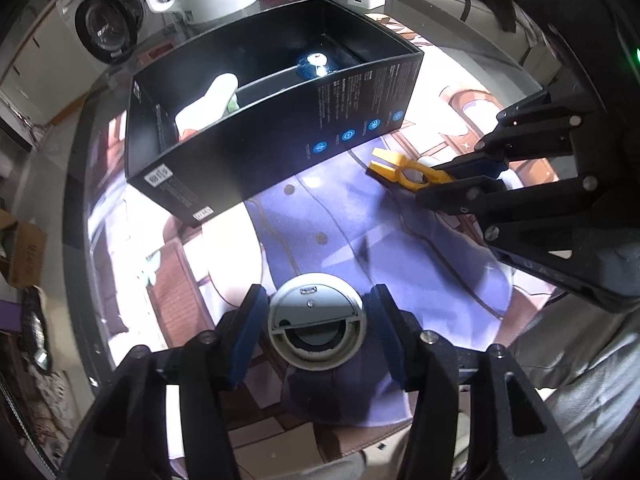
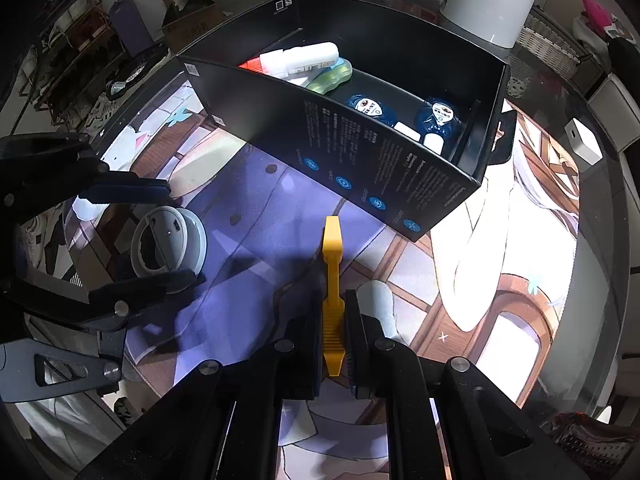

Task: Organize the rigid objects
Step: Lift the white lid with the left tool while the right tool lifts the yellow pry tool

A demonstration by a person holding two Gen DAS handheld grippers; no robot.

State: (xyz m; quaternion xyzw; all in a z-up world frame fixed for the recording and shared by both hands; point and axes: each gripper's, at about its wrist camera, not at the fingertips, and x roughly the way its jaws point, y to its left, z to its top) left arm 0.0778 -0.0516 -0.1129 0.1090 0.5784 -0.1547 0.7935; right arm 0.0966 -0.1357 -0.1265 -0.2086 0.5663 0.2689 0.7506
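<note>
Round grey gadget [image 1: 316, 326] between my spread left tongs [image 1: 316, 340], ungripped.
Right tongs [image 2: 334, 344] pinching yellow tool [image 2: 332, 280]; black box [image 2: 400, 184] part-filled, both remain.

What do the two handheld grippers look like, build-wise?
Both match: the left gripper and right gripper have black angular linkage fingers joined by round silver pins, with dark blue ribbed pads on the inner faces. A small green light shows near the right unit's body. No sleeves or cables are clearly visible.
</note>
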